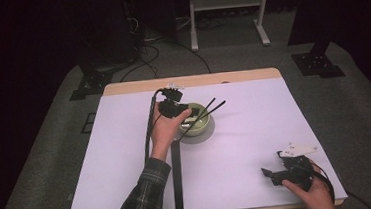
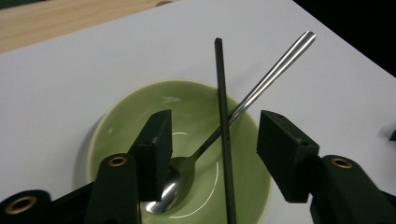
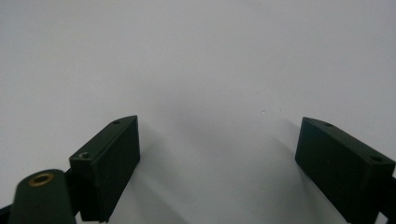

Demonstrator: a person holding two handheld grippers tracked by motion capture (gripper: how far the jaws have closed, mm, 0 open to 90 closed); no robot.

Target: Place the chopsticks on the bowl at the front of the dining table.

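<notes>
The left gripper [image 2: 212, 144] hangs over the green bowl [image 2: 140, 107] with its jaws released and standing apart; nothing is pressed between the pads. In the left gripper view a metal spoon [image 2: 233, 116] and a black chopstick [image 2: 223, 126] lie in the gap between the jaws but touch neither. The spoon's head rests at the bottom of the bowl, close under the jaw on the left of that view, and its handle rises over the far rim, pointing up and to the right. The chopstick crosses over the spoon's handle and runs nearly straight up the view, its upper end past the bowl's rim above the white table sheet [image 2: 70, 79]. In the high view the left gripper [image 1: 173, 107] sits at the near-left edge of the bowl [image 1: 200, 126], around the middle of the table, with dark sticks poking out to the upper right. A black strip [image 1: 177, 178] runs along the sheet from the bowl toward the person. The right gripper [image 1: 275, 173], well apart near the right front corner, rests low over bare white sheet [image 3: 196, 56], its jaws wide and holding nothing
</notes>
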